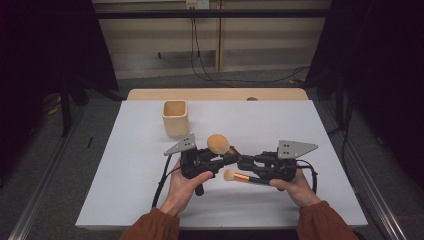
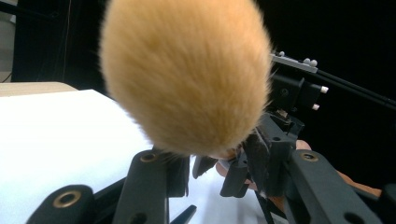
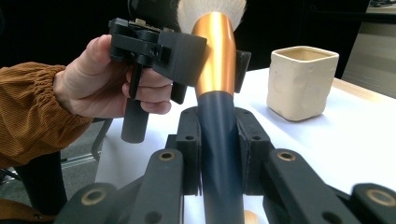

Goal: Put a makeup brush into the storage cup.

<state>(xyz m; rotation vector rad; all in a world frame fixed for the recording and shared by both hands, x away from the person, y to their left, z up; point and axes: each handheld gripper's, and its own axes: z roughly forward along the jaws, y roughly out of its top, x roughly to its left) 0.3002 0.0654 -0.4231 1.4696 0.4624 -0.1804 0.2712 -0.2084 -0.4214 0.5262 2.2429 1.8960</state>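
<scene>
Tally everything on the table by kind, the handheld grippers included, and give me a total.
Makeup brushes: 2, the held brush and the second brush near the right hand
Cup, beige and square: 1
Grippers: 2, the left gripper and the right gripper
Total: 5

Two makeup brushes: one (image 1: 218,143) with a big orange head, one (image 1: 239,176) smaller. One cream cup (image 1: 175,118). Two grippers, left (image 1: 227,159) and right (image 1: 246,163). One table (image 1: 300,125).
</scene>
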